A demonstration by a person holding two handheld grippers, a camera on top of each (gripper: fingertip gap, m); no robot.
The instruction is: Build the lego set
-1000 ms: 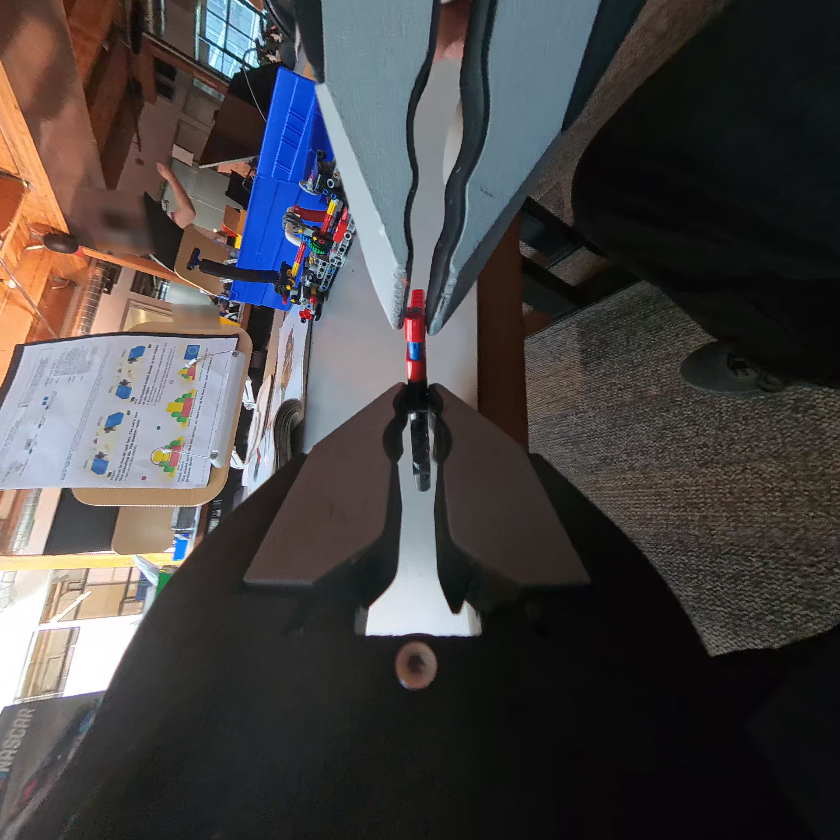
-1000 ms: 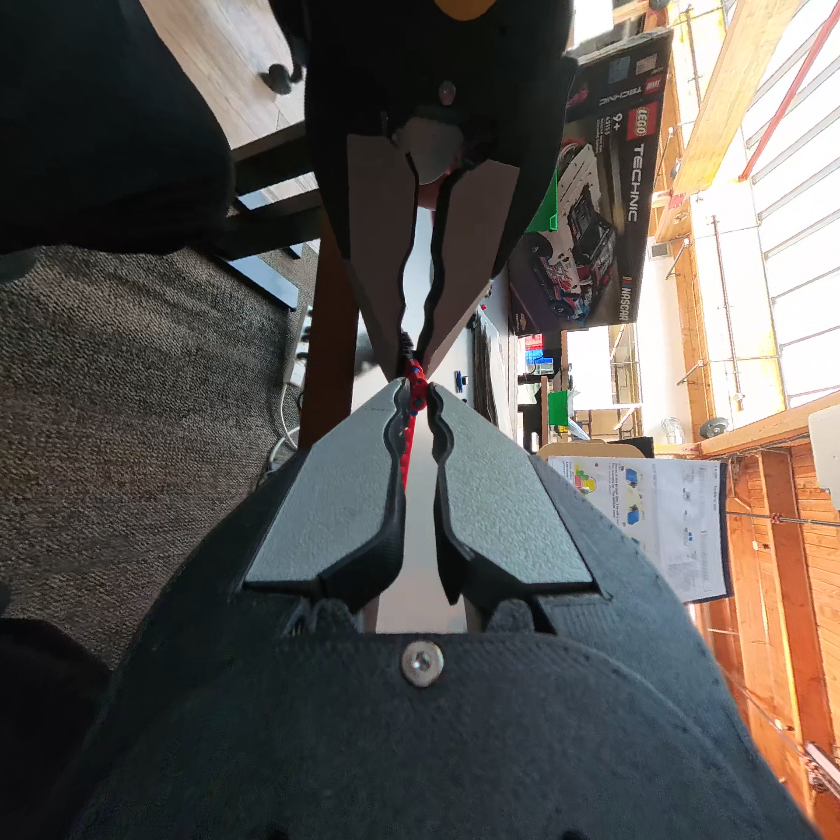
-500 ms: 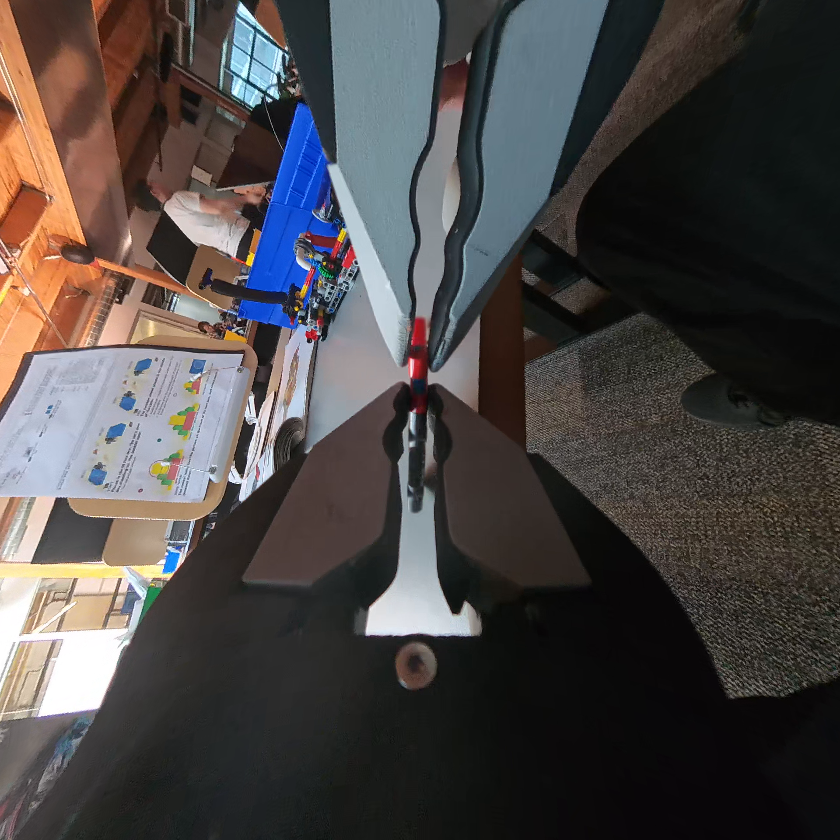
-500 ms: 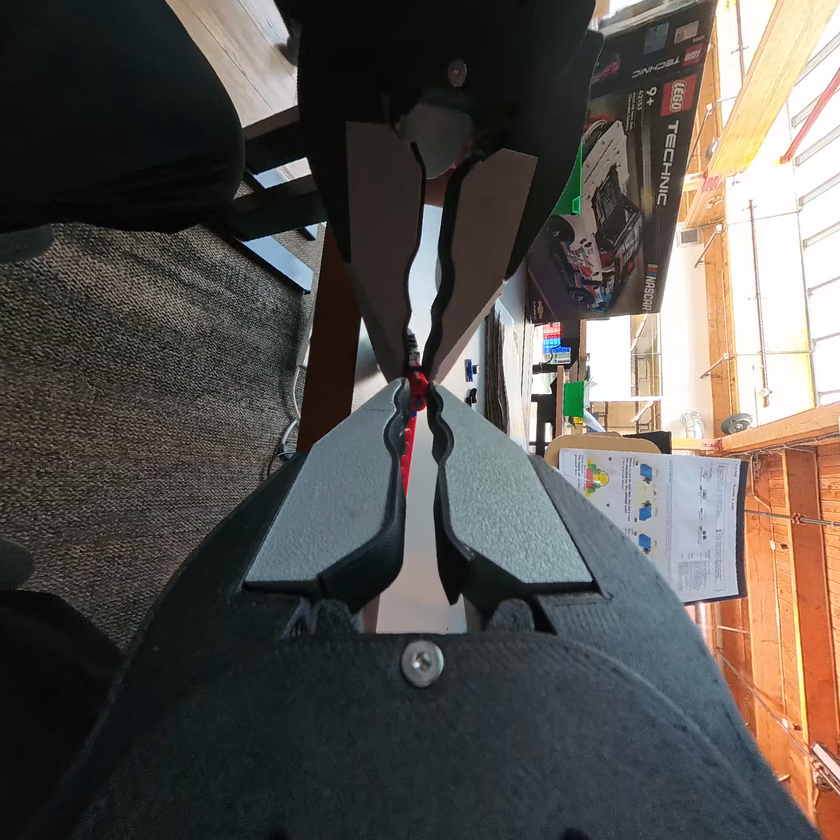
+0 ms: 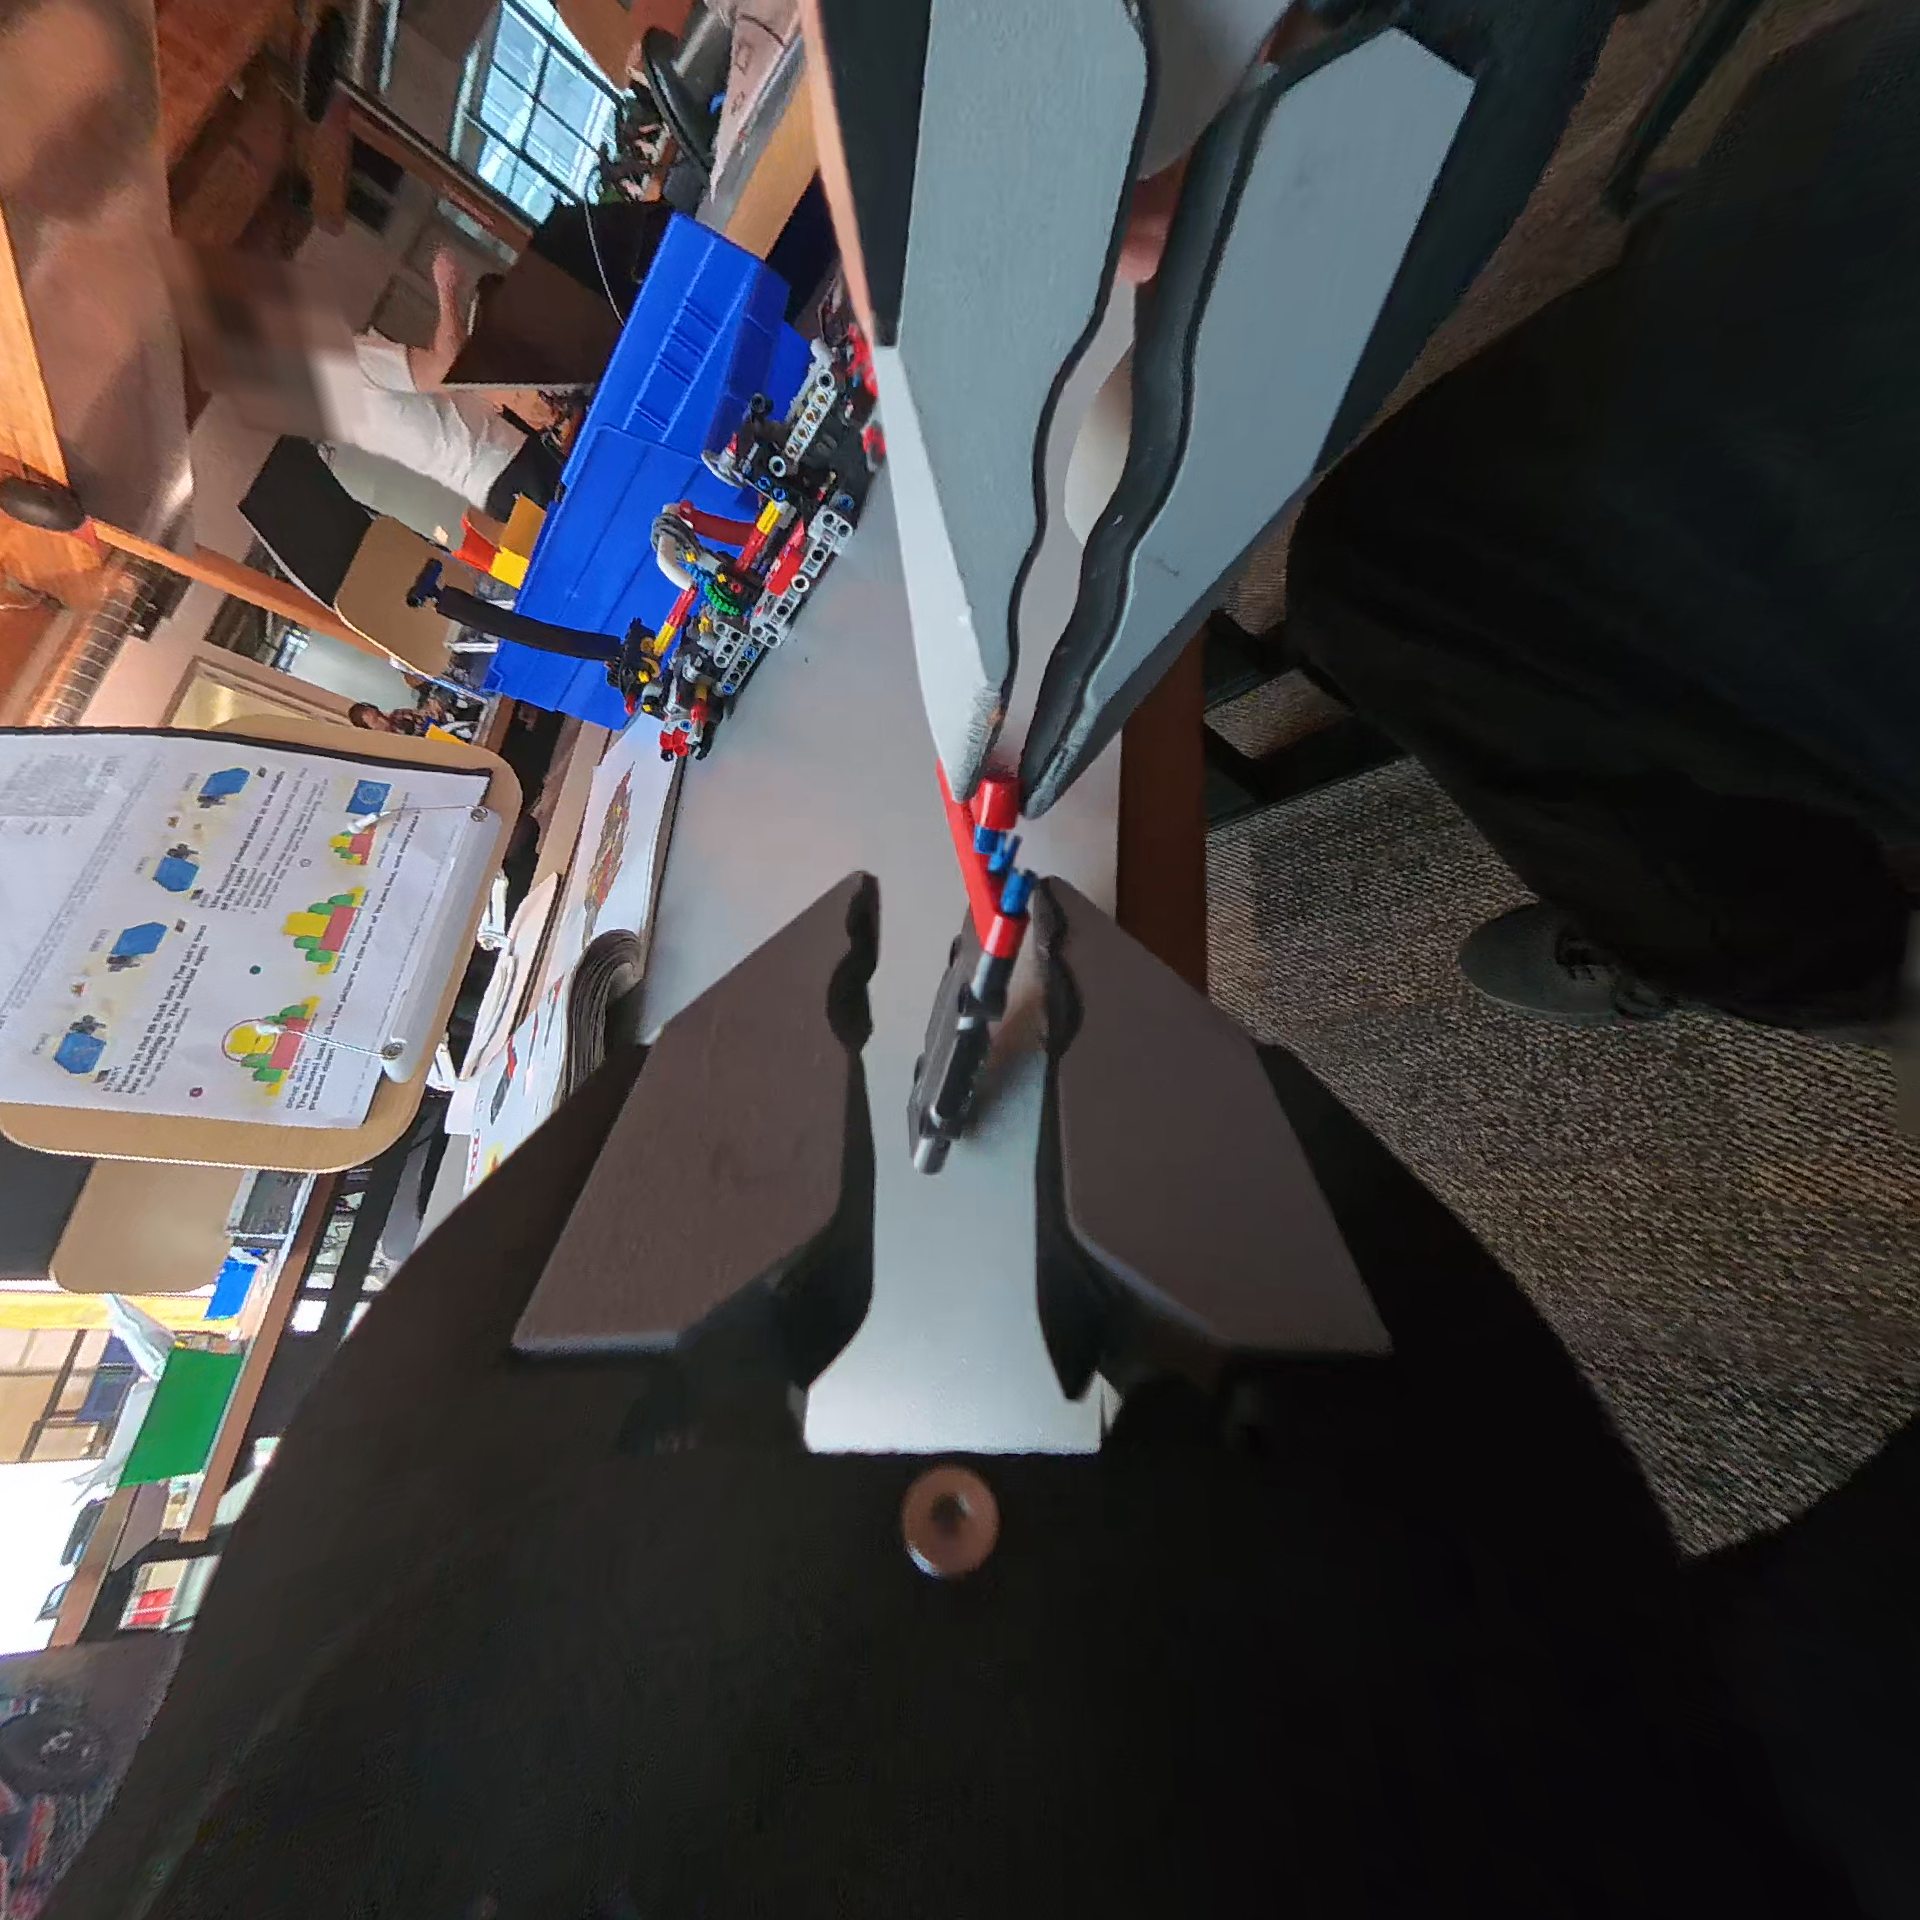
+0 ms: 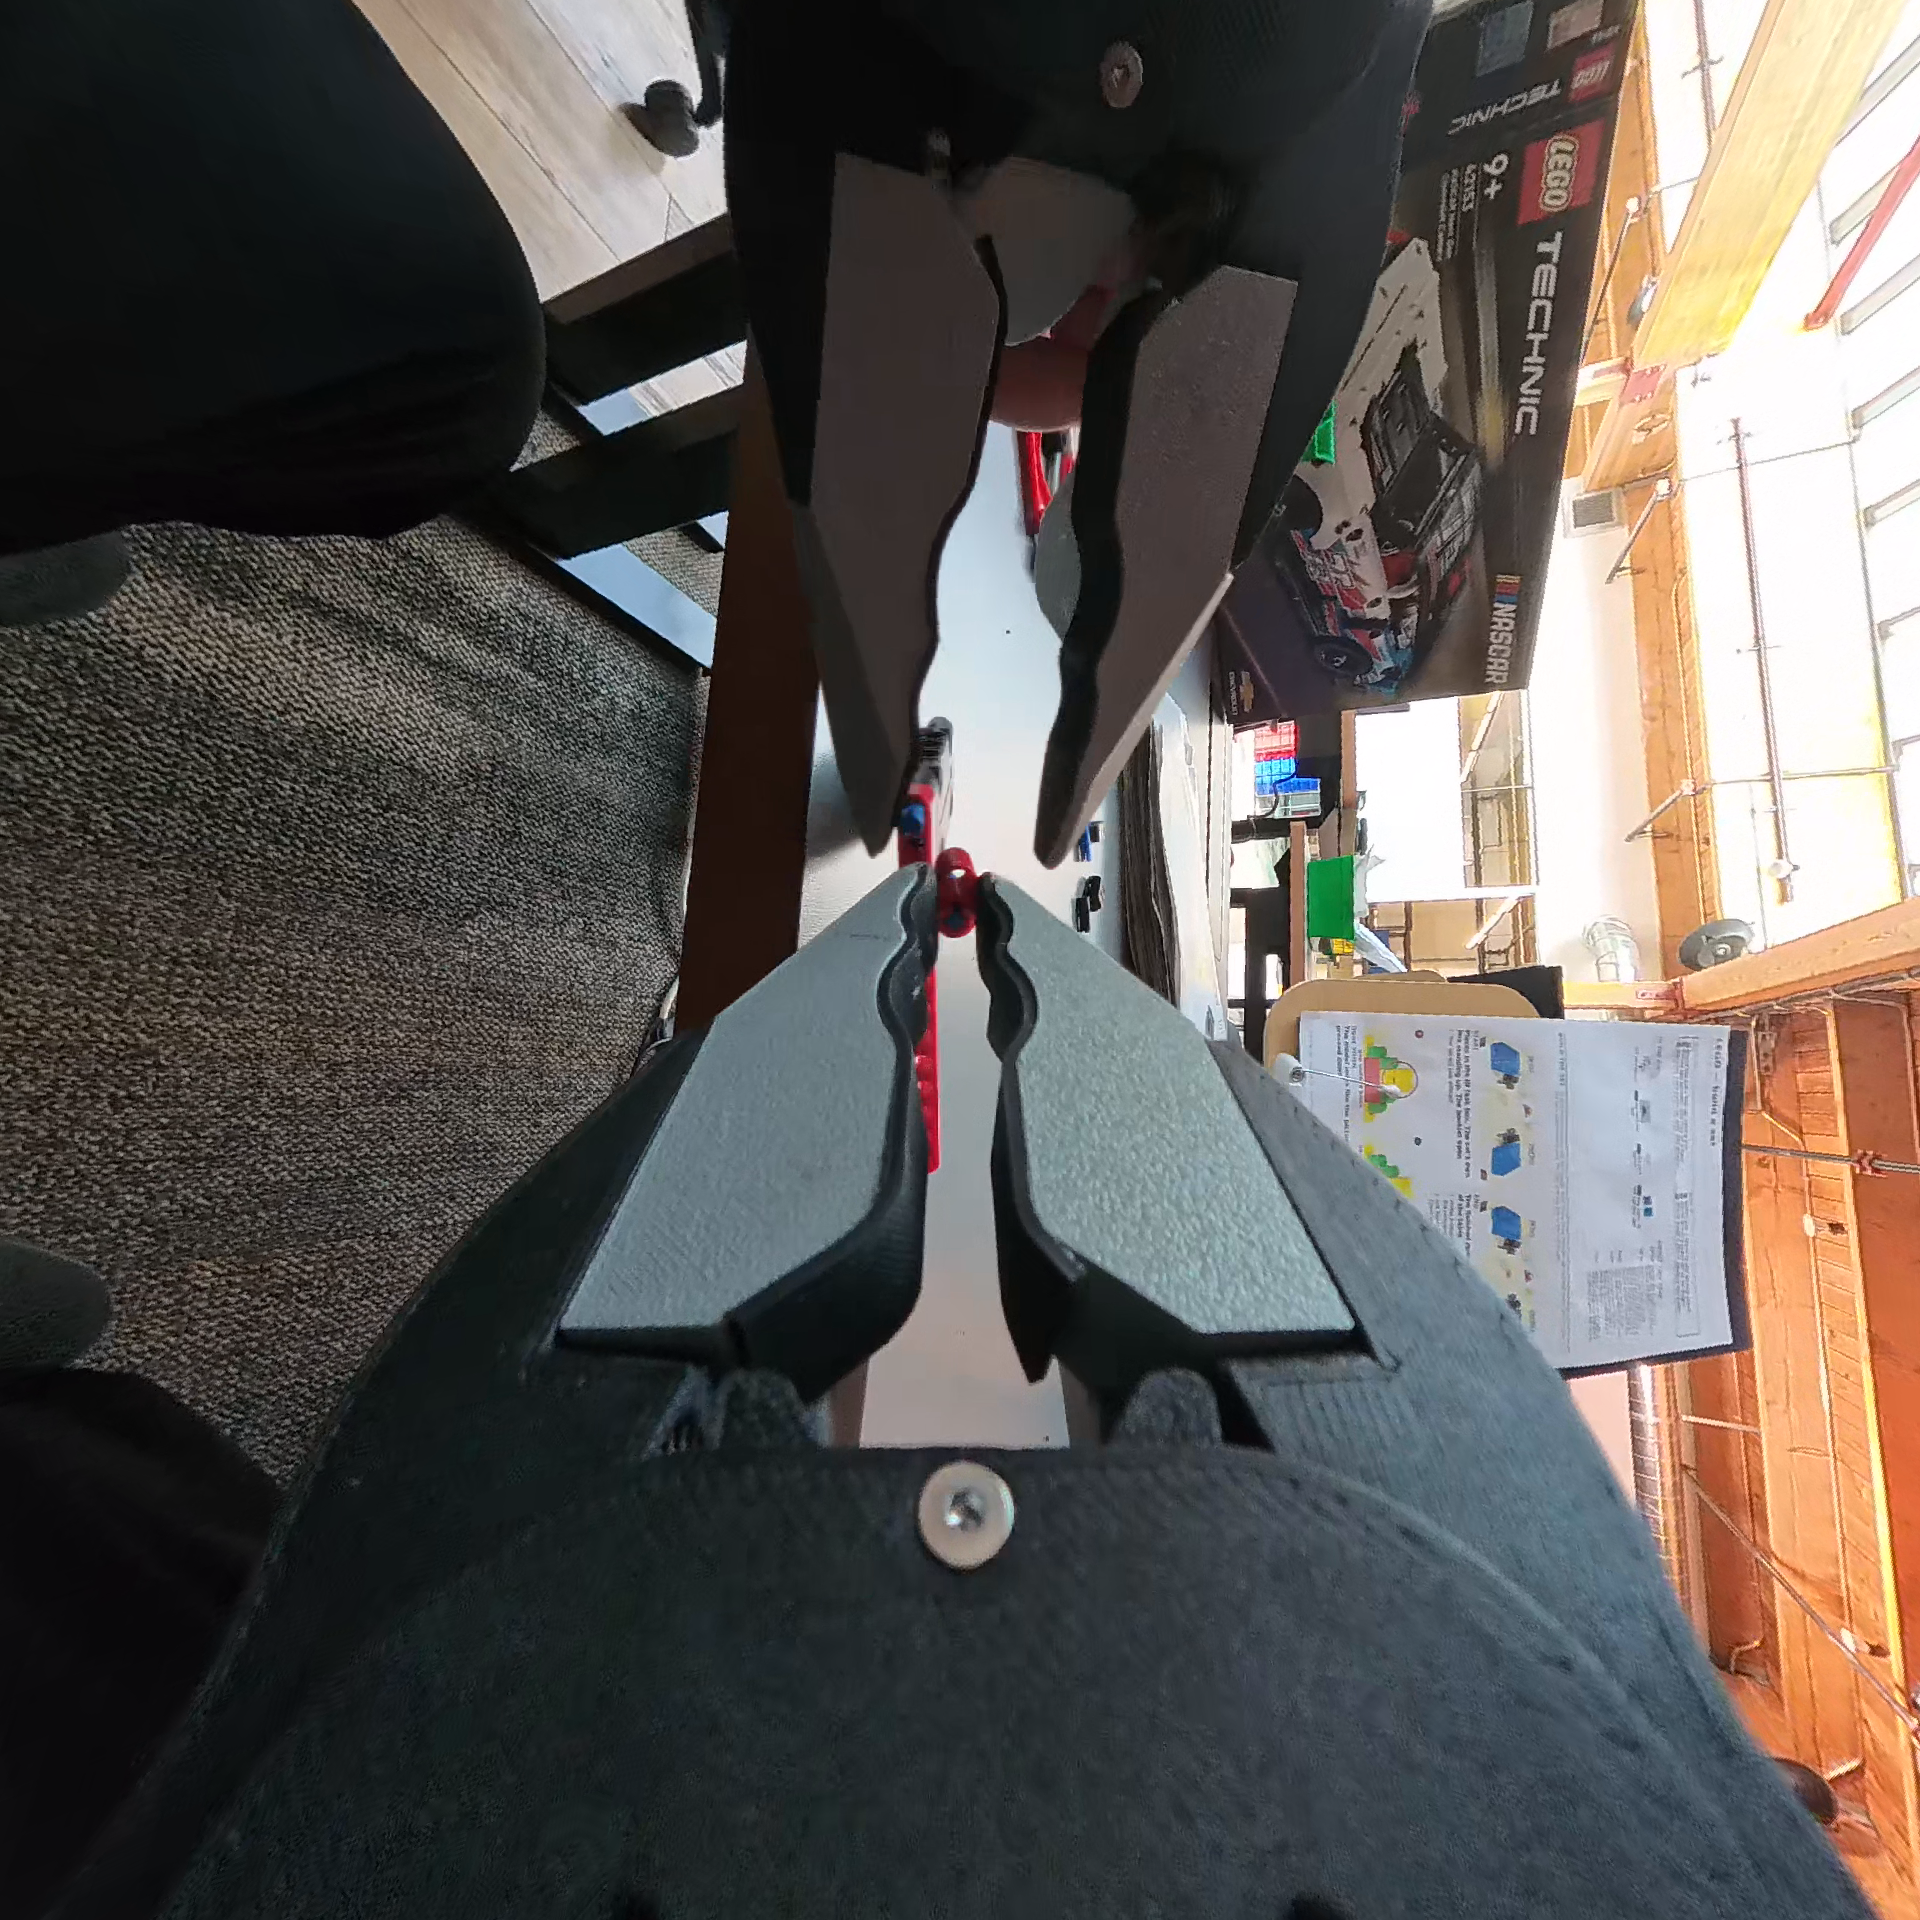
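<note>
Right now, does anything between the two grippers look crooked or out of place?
Yes. The red beam assembly hangs slanted. The right gripper pinches its red end, while the left gripper stands open, and the black piece leans against one finger only, off-centre in the gap.

Left gripper (image 5: 956, 914): black body, 2 brown flat wedge fingers (image 5: 727, 1122) with wavy black inner edges, 1 round screw.
Right gripper (image 6: 951, 899): dark textured body, 2 grey wedge fingers (image 6: 769, 1164) with wavy black pads, 1 silver screw.
</note>
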